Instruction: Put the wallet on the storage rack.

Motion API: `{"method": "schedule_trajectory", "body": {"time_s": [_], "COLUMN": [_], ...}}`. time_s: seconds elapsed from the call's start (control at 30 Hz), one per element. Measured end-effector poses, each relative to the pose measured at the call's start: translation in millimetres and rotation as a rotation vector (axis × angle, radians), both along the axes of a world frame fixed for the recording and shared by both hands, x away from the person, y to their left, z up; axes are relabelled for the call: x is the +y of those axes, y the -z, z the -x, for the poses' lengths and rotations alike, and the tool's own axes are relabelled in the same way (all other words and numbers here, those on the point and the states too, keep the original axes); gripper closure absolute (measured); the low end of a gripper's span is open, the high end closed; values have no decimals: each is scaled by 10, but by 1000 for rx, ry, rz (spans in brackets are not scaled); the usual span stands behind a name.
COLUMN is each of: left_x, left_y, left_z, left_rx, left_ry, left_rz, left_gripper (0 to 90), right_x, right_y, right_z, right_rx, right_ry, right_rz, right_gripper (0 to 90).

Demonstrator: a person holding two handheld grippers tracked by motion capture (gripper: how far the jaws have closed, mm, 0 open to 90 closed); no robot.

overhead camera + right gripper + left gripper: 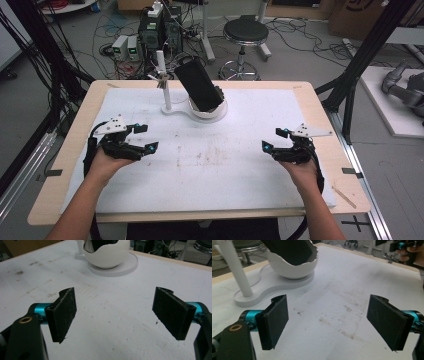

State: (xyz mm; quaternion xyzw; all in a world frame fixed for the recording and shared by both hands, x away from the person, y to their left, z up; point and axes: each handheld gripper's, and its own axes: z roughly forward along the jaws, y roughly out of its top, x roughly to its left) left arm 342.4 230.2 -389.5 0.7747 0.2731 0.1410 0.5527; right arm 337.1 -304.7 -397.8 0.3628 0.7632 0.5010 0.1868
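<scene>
Nearest the camera, the person's two forearms come in over the near edge of the table (60,165), each hand holding a gripper above the white mat (210,165). On the left, the left gripper (144,137) hangs just above the mat with its jaws spread wide and nothing between them; the left gripper view shows both black pads (277,320) apart over bare, lightly stained mat. On the right, the right gripper (274,139) is likewise wide open and empty, its pads (65,313) clear of the surface in the right gripper view. The two grippers are well apart, one toward each side of the mat, their jaws pointing inward and toward the far side. Beyond them, at the far middle of the mat, stands a white egg-shaped cup (212,108) on a flat white base (175,111), with a dark phone (198,84) leaning tilted inside it. A thin white post (164,82) rises from the left end of the same base, just beside the cup. Neither gripper touches the stand or the phone. Past the far table edge a black round stool (245,32) stands on the floor among cables and computer units (160,30).
</scene>
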Motion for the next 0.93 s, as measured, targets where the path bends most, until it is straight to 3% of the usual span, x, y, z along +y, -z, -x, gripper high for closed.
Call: {"method": "schedule_trajectory", "body": {"time_s": [0.13, 0.27, 0.93], "left_x": [35, 39, 55], "left_y": [25, 65, 103], "left_z": [24, 0, -13], "left_rx": [-7, 25, 40], "left_ry": [-25, -2, -23], "left_rz": [25, -4, 7], "left_gripper": [177, 172, 171], "right_x": [18, 22, 13], "right_y": [12, 23, 26], "right_z": [4, 8, 2], "right_rx": [5, 9, 10], "right_ry": [3, 4, 1], "right_rz": [4, 7, 5], "right_gripper": [198, 198, 198]}}
